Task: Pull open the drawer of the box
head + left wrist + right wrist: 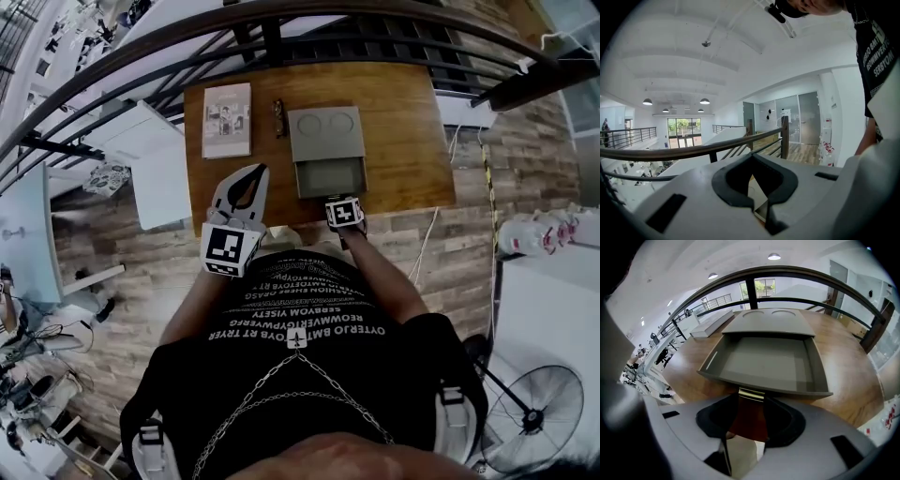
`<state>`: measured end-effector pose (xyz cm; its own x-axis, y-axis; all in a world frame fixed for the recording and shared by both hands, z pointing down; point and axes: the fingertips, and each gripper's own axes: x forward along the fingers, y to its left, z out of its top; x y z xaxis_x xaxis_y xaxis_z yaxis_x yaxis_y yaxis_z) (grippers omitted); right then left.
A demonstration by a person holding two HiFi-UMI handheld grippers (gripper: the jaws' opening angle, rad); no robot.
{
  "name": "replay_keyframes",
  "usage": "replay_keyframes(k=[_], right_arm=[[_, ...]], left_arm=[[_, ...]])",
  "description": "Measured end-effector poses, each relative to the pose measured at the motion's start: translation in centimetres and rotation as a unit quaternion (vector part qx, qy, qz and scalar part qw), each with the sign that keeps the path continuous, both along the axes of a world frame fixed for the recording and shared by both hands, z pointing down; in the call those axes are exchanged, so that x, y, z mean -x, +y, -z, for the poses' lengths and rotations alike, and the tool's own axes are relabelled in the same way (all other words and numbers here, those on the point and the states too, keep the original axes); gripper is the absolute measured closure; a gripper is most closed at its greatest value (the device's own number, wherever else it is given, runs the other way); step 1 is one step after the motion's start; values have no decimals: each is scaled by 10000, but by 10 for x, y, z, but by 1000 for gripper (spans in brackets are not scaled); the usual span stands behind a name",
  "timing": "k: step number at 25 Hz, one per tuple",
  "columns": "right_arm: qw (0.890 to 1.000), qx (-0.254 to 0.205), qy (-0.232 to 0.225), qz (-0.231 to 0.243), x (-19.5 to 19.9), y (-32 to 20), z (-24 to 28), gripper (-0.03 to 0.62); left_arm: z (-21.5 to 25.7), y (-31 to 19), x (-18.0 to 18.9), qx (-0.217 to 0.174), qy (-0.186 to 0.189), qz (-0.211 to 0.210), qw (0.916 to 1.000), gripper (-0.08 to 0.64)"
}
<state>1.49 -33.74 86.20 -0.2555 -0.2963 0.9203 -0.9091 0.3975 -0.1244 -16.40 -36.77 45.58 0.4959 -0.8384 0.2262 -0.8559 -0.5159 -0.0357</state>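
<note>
Box (325, 131) sits upper centre of the head view on the wooden table (403, 141). Its drawer (330, 176) stands pulled out toward the lower edge. Your right gripper (751, 399) pinches the brown pull tab (749, 420) on the drawer front. Your left gripper (255, 176), left of the box, has its tips pressed together and is empty.

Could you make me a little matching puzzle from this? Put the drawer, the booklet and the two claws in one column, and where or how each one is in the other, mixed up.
Things:
1. drawer
2. booklet
3. left claw
4. right claw

States:
A. lying flat on the left part of the table
B. closed on the brass handle
C. pulled out and empty
D. tips together, holding nothing

Pairs: 1-C, 2-A, 3-D, 4-B
</note>
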Motion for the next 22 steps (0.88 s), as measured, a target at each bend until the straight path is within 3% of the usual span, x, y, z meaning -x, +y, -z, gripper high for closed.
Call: replay_keyframes(k=[22], right_arm=[[9994, 82, -154, 309, -9, 38, -2, 425]], left_arm=[[-2, 42, -13, 21, 6, 297, 9996, 555]])
